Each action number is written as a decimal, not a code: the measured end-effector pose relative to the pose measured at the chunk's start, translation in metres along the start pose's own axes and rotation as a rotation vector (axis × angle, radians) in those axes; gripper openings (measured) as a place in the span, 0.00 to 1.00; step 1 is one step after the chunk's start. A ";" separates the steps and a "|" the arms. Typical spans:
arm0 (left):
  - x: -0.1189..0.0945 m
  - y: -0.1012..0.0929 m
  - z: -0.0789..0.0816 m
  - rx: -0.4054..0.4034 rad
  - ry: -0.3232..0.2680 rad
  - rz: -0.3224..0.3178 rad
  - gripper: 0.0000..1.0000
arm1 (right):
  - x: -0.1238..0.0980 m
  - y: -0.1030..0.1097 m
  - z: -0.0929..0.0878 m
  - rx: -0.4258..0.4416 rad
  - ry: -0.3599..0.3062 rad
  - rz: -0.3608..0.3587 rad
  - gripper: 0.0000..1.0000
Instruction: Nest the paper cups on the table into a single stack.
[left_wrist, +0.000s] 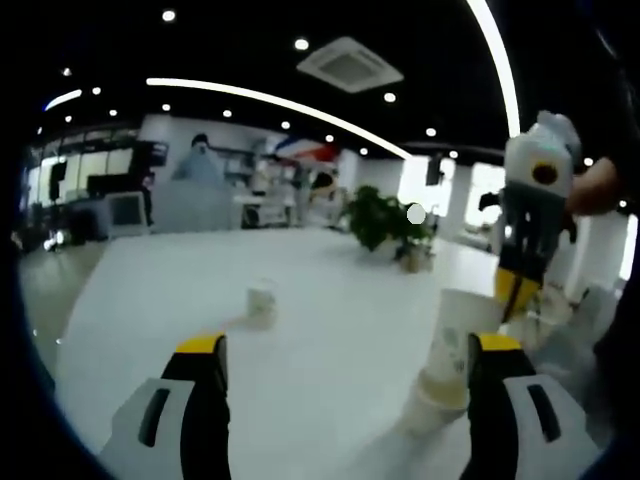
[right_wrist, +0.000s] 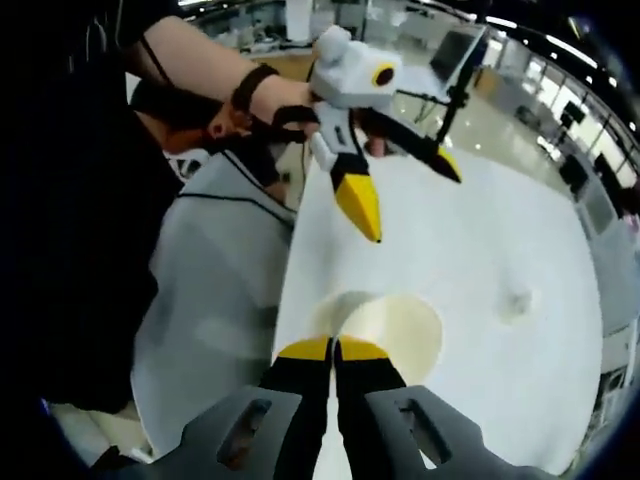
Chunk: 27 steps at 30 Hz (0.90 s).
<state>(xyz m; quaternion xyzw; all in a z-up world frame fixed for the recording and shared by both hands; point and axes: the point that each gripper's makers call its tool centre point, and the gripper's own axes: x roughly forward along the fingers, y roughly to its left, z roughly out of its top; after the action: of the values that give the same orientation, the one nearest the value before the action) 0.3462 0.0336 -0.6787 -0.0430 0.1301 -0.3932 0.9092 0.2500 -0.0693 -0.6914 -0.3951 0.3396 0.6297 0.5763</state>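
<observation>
Right gripper view: my right gripper (right_wrist: 335, 350) jaws pinch the white paper cup's (right_wrist: 400, 325) rim at lower centre; my left gripper (right_wrist: 405, 195) hangs released, upper centre, over the counter (right_wrist: 520, 220).

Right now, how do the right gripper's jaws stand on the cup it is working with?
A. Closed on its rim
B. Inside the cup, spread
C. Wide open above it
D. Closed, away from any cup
A: in the right gripper view, the right gripper has its jaws pressed together at the rim of the paper cup.
</observation>
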 end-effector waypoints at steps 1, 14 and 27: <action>0.000 0.000 0.000 0.001 0.000 0.001 0.98 | 0.003 0.000 -0.002 -0.003 0.012 0.002 0.00; 0.000 0.000 0.001 -0.006 -0.001 0.005 0.98 | 0.029 0.004 -0.012 -0.029 0.079 0.027 0.00; -0.001 0.003 -0.003 -0.015 0.001 0.012 0.98 | 0.046 0.004 -0.016 0.012 0.094 0.054 0.00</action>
<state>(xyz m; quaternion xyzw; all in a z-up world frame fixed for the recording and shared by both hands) 0.3464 0.0363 -0.6814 -0.0488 0.1339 -0.3866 0.9112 0.2471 -0.0625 -0.7393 -0.4116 0.3807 0.6237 0.5447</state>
